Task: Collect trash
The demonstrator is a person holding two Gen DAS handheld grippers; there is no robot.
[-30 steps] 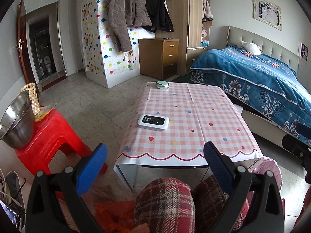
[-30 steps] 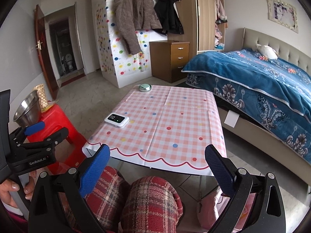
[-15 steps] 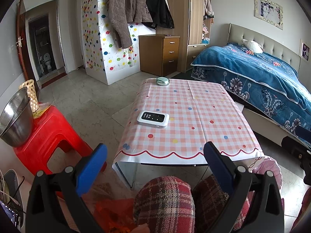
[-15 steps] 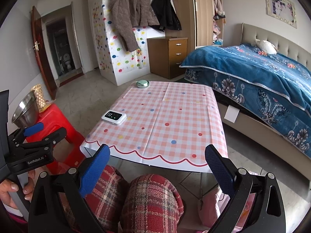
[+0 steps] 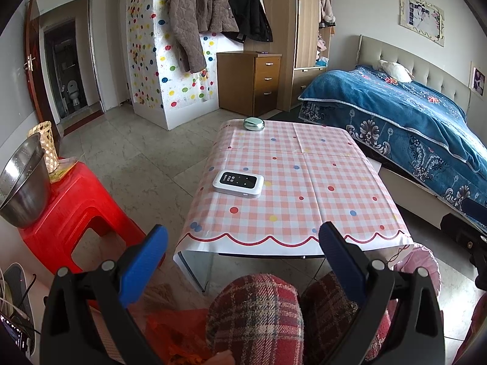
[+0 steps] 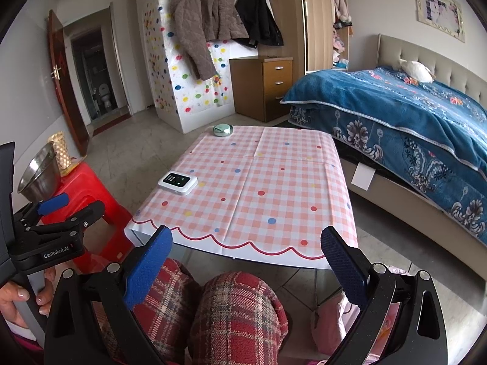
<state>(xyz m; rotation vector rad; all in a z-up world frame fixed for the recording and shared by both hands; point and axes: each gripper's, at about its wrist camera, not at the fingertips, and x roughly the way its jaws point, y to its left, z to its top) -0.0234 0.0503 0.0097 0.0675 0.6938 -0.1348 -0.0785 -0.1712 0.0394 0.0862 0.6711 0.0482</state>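
Observation:
My left gripper [image 5: 242,245] is open and empty, held above the person's plaid-clad knees, short of the low table [image 5: 328,237]. My right gripper [image 6: 246,248] is open and empty too, at the table's near edge. The left gripper also shows in the right wrist view [image 6: 57,210] at the far left, over the red stool. On the pink checked tablecloth lie a white device with a dark screen [image 5: 238,183], also in the right wrist view [image 6: 178,183], and a small green round case [image 5: 254,123] at the far end. An orange bag [image 5: 176,334] lies on the floor below the left gripper.
A red plastic stool [image 5: 73,206] with a steel bowl [image 5: 21,182] and a woven cup [image 5: 45,146] stands left of the table. A pink bag [image 6: 331,325] sits on the floor at the right. A bed [image 5: 411,121] runs along the right, a drawer cabinet [image 5: 252,82] behind.
Both grippers have drifted back and slightly up from the table, so more of the room shows. The jaws have stayed open and nothing on the table moved.

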